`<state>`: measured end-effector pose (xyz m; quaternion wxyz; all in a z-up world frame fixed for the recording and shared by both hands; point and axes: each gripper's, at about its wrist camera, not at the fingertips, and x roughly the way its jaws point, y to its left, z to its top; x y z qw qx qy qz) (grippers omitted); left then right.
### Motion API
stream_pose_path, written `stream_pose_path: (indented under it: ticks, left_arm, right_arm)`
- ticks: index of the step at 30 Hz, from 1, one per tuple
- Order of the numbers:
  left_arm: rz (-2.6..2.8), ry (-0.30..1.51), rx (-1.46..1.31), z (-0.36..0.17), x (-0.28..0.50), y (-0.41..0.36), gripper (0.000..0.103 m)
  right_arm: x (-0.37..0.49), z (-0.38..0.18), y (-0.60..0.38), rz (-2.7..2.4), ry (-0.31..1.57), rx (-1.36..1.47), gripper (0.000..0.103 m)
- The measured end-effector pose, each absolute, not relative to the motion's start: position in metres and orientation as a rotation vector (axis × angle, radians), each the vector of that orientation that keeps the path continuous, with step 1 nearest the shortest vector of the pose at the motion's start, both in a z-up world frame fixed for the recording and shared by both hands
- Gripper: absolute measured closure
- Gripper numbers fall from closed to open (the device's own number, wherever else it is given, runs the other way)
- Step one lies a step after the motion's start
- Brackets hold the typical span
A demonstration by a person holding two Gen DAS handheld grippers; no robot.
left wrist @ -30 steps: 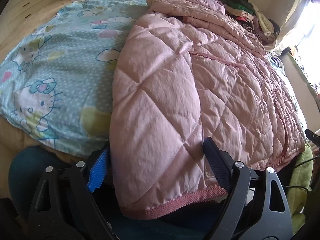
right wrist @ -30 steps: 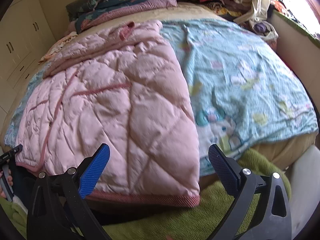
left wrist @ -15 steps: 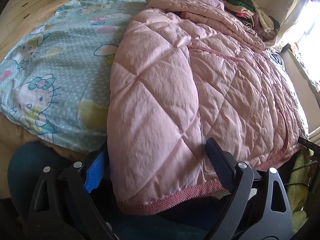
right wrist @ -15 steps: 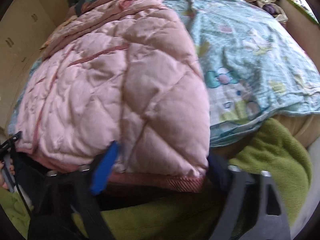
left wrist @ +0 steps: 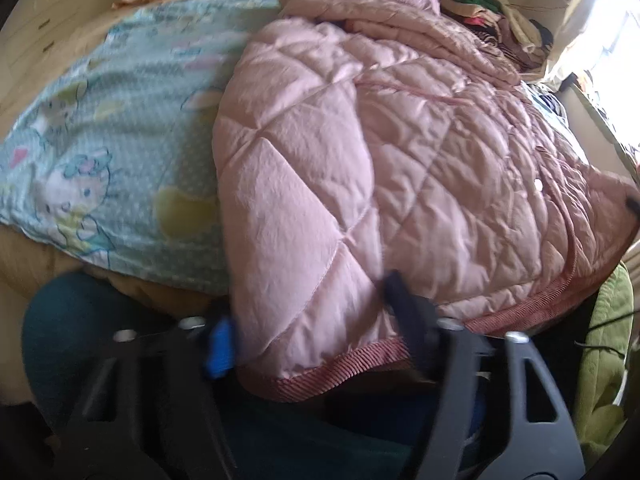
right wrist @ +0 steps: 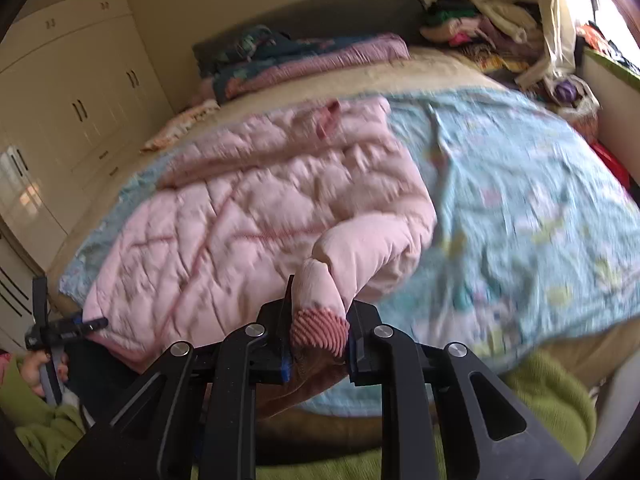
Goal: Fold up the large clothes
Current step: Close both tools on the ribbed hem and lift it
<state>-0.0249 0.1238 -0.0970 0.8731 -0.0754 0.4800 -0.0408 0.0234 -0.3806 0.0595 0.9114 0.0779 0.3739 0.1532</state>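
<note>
A pink quilted jacket (left wrist: pixel 360 160) lies spread over the bed, its ribbed hem toward me. My left gripper (left wrist: pixel 312 328) is closing on the near left hem corner. The blue pad (left wrist: pixel 219 346) and the black finger (left wrist: pixel 404 308) both press into the puffy fabric. In the right wrist view the jacket (right wrist: pixel 240 220) is bunched up at its near right corner. My right gripper (right wrist: pixel 318 332) is shut on that corner's ribbed hem and holds it off the bed. The left gripper (right wrist: pixel 60 328) shows at the far left with a hand on it.
A light blue cartoon-print sheet (right wrist: pixel 520 200) covers the bed (left wrist: pixel 100 140). Folded quilts (right wrist: pixel 300 56) lie at the head, and a clothes pile (right wrist: pixel 480 20) fills the back right corner. A green blanket (right wrist: pixel 552 392) hangs at the bed's foot. Cream wardrobes (right wrist: pixel 80 100) stand on the left.
The right gripper closed on the jacket's right hem corner and rose with it, bunching the fabric. The left gripper's jaws narrowed onto the left hem corner; that hand barely moved.
</note>
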Motion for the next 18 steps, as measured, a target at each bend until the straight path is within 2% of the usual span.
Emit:
stream_pose_path:
  ticks: [1,4,6,18]
  left_arm:
    - [-0.088,0.992,-0.147,-0.094,-0.026,0.122,0.07]
    - [-0.097,0.957,-0.146,-0.084,-0.028,0.121,0.087]
    - [-0.103,0.929,-0.151,-0.075,-0.027,0.122,0.091]
    - [-0.137,0.733,-0.11,-0.007,0.004,0.114,0.094]
  right_arm:
    - [0.028,0.063,-0.38,0.319,0.764,0.159,0.085]
    - [0.036,0.074,-0.375,0.331,0.737,0.155,0.085]
    - [0.04,0.078,-0.374,0.336,0.727,0.165,0.085]
    - [0.058,0.095,-0.378,0.318,0.672,0.221,0.086]
